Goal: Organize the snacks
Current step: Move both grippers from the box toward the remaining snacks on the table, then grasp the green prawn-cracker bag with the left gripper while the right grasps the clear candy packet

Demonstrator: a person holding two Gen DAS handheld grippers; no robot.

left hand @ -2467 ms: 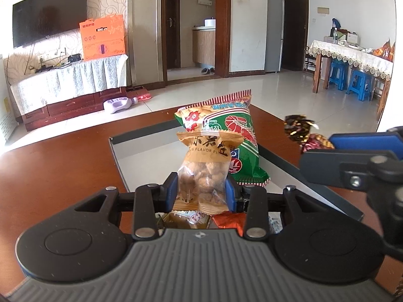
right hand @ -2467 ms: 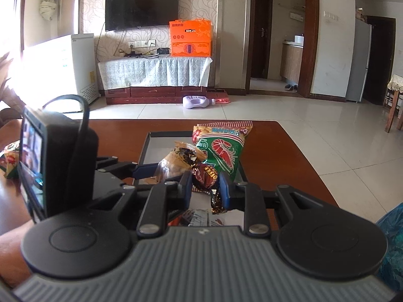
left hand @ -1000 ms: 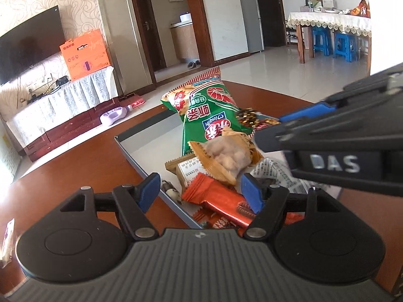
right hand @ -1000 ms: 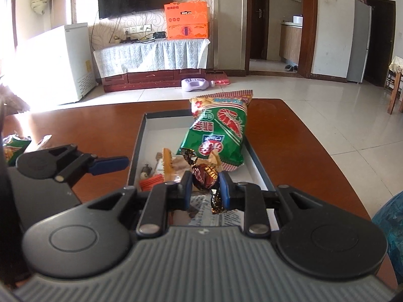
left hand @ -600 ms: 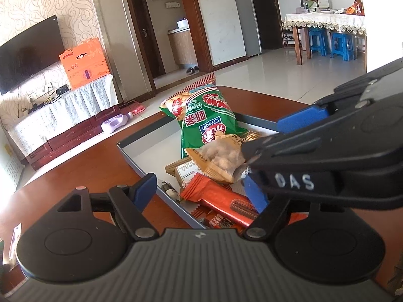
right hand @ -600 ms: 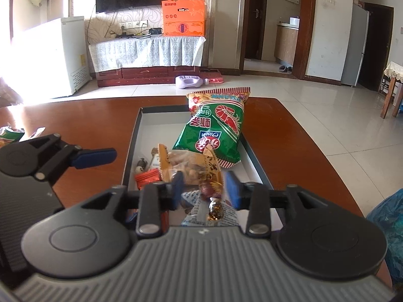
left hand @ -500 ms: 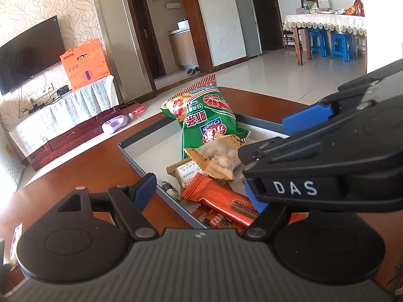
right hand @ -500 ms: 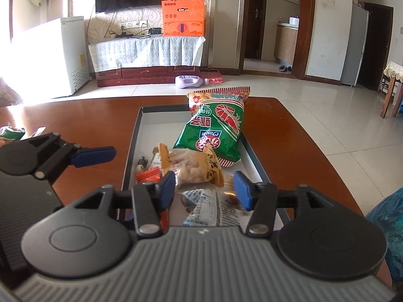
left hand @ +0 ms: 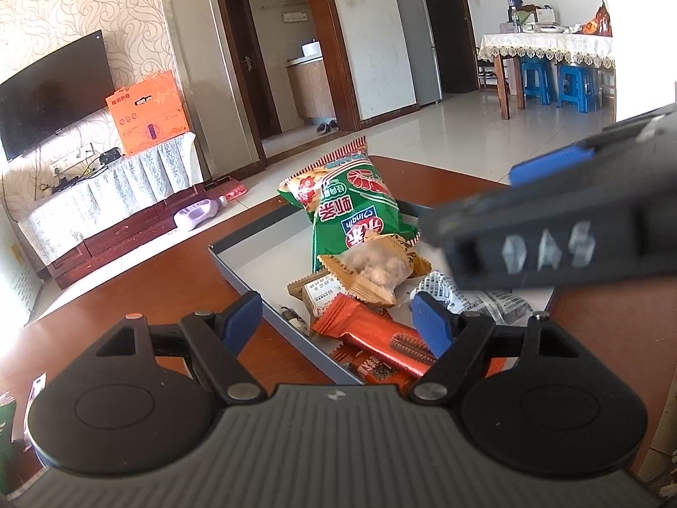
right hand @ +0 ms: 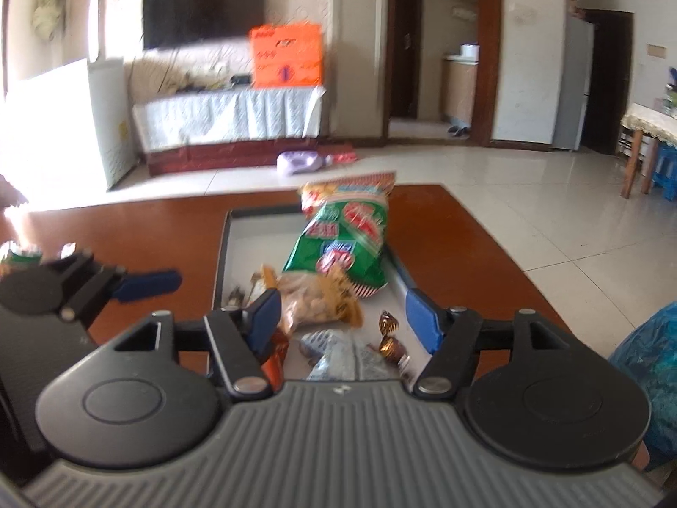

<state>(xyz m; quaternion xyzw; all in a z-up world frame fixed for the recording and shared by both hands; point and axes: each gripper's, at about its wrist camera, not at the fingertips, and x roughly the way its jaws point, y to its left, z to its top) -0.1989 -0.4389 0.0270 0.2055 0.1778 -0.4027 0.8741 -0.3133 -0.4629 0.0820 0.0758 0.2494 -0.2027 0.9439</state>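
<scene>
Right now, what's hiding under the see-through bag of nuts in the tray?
The nut bag lies on the green chip bag's near end and a tan packet. The tray floor beneath is covered.

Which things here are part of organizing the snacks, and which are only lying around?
Job: tray; green shrimp chips bag; nut packet; orange wafer bar; wrapped candies; both open grippers.
Lying about: purple bottle on the floor; orange box.
</scene>
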